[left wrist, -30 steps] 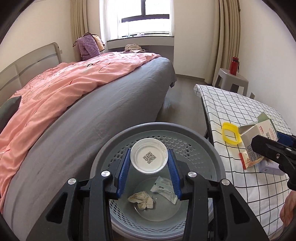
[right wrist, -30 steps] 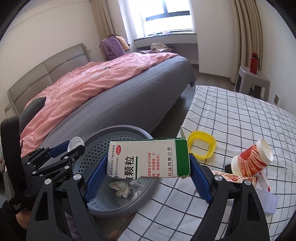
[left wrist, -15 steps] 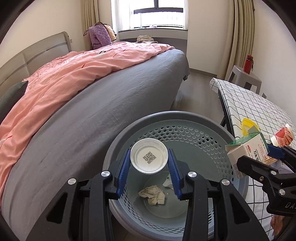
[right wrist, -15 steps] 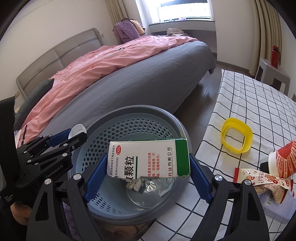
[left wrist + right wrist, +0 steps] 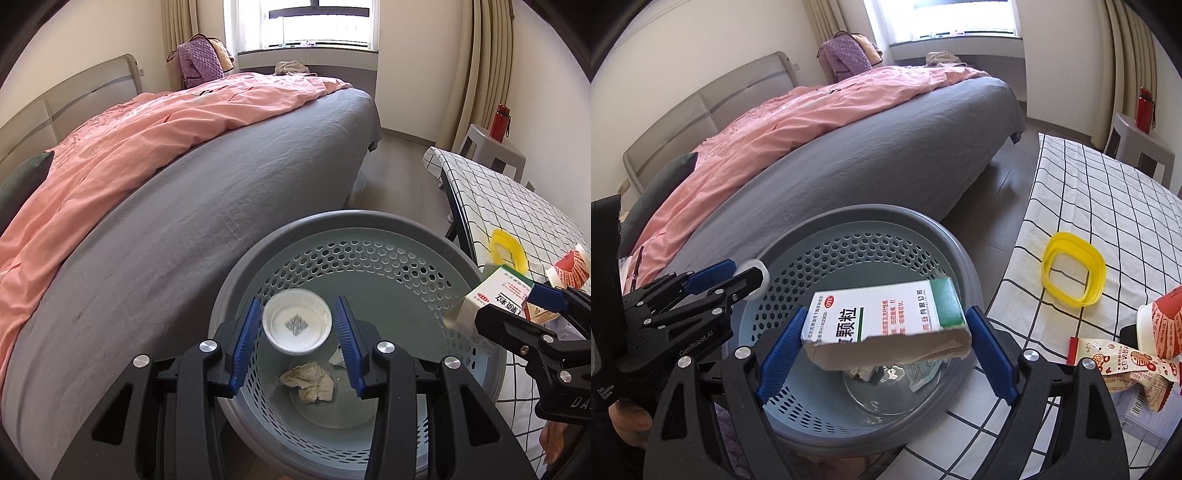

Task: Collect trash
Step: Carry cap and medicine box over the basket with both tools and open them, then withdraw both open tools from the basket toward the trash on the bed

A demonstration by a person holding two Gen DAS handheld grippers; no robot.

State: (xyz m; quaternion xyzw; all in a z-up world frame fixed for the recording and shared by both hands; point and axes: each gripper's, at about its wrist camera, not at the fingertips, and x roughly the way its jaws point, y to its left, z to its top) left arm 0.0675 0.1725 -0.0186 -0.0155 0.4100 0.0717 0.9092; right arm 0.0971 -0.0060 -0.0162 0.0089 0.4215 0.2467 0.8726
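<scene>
A grey perforated trash basket stands between the bed and the table. My left gripper is open above it; a white round lid, blurred, is loose between the pads. My right gripper is open over the basket; a white and green medicine box is tilting free between its pads. Crumpled tissue and a small sachet lie on the basket's bottom.
A checked-cloth table on the right holds a yellow ring, a red paper cup and a snack wrapper. A bed with grey sheet and pink duvet lies left. A stool with a red bottle stands far right.
Both grippers moved over the basket, then opened. The lid and the medicine box have come loose from the pads and are dropping, the box tilting forward.
</scene>
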